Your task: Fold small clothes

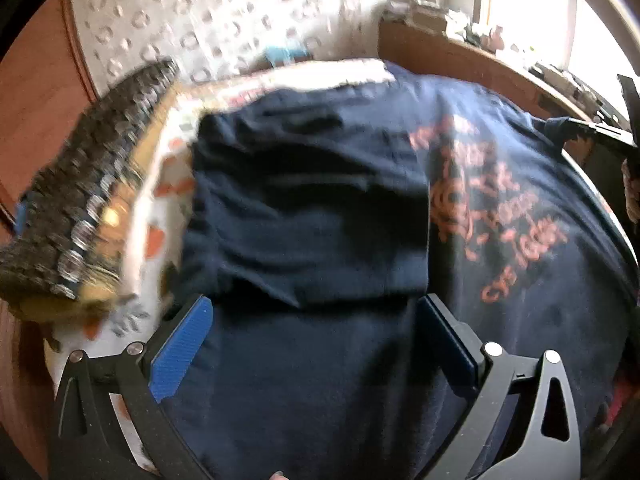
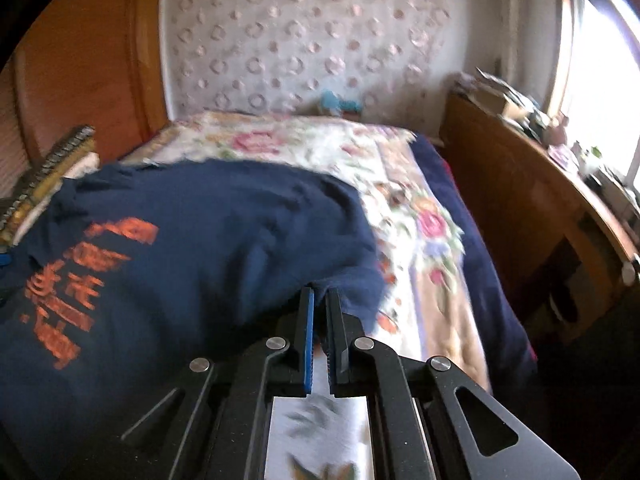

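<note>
Navy T-shirt (image 1: 320, 208) with an orange print is lying spread on the bed (image 2: 404, 200), over a floral bedspread; one side already looks doubled over, a fold edge showing in the left wrist view.

Right tongs (image 2: 319, 300) are clenching a pinch of the shirt's edge, fingers nearly together with cloth bunched between them. The shirt is stretching away to the left of these tongs; the bare floral spread is lying to their right.

Left tongs (image 1: 316, 312) are standing wide apart, released, right over the dark cloth, gripping nothing. Contact with the cloth: cannot tell.

Judgement: the held edge is the one to carry leftward across the print, so the right hand is leading and the left is placed to pin or smooth.

Room: dotted wallpaper, wooden headboard, a cluttered wooden desk (image 2: 520, 184) by a bright window. Both views are blurring.
</note>
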Demonstrator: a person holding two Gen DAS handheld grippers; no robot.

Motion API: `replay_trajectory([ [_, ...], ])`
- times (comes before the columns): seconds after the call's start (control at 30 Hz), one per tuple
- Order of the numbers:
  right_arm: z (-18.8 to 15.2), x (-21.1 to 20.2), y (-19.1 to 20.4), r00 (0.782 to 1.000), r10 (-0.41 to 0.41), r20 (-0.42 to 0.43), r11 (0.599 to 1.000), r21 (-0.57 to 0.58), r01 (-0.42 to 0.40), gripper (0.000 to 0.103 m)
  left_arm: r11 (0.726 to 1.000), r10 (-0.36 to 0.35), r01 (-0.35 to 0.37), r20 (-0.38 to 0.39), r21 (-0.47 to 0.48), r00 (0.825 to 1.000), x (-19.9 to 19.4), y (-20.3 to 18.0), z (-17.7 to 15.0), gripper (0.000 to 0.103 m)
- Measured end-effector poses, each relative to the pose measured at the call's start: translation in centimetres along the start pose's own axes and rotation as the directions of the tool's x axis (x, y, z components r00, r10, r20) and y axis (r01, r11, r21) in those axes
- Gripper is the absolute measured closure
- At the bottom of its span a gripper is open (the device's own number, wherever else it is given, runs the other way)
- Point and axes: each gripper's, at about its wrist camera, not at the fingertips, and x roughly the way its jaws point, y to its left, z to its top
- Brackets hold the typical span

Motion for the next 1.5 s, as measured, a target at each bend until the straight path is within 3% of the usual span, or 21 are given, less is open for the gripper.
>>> replay_trajectory([
  [0.17,0.0,0.2,3.2,0.998,0.064,0.009,0.997,-0.04,-0.064,0.098,1.0,0.014,-0.011,0.141,-0.026,0.99,-3.2,-0.3,0.9,0.001],
  [0.33,-1.8,1.3,4.2,0.99,0.133,-0.048,0.989,-0.055,-0.136,0.098,0.997,0.005,0.016,0.27,-0.077,0.963,-5.6,-0.8,1.5,0.001],
  [0.53,-3.1,2.9,3.7,0.983,0.136,-0.122,0.987,-0.067,-0.145,0.098,0.993,0.003,0.041,0.365,-0.113,0.931,-6.3,-2.2,2.0,0.001],
  [0.73,-3.0,2.5,2.9,0.977,0.157,-0.147,0.987,-0.012,-0.161,0.098,0.988,-0.024,0.086,0.415,-0.13,0.91,-6.5,-2.9,2.9,0.001],
  [0.87,-2.8,1.0,2.0,0.979,0.155,-0.136,0.988,0.008,-0.155,0.091,0.99,-0.029,0.085,0.418,-0.115,0.908,-6.4,-3.5,3.4,0.001],
  [0.93,-2.7,-0.1,1.2,0.981,0.152,-0.121,0.988,0.018,-0.151,0.065,0.991,-0.033,0.083,0.413,-0.103,0.91,-6.3,-3.8,3.6,0.001],
  [1.0,-2.6,-1.1,1.2,0.983,0.155,-0.093,0.988,0.026,-0.153,0.05,0.992,-0.049,0.092,0.399,-0.089,0.916,-6.3,-4.1,3.7,0.001],
  [1.17,-2.9,-2.0,-0.5,0.995,0.08,-0.057,0.996,0.055,-0.077,0.049,0.996,-0.052,0.077,0.378,-0.05,0.924,-6.3,-5.4,3.5,0.001],
  [1.23,-3.0,-1.3,-1.6,0.997,0.03,-0.076,0.997,0.075,-0.024,0.049,0.996,-0.067,0.087,0.365,-0.037,0.928,-6.3,-5.8,3.4,0.001],
  [1.5,-2.6,3.9,-5.1,0.988,-0.005,-0.156,0.987,0.16,0.03,0.049,0.994,-0.106,0.112,0.326,-0.001,0.94,-5.8,-7.6,2.7,0.001],
])
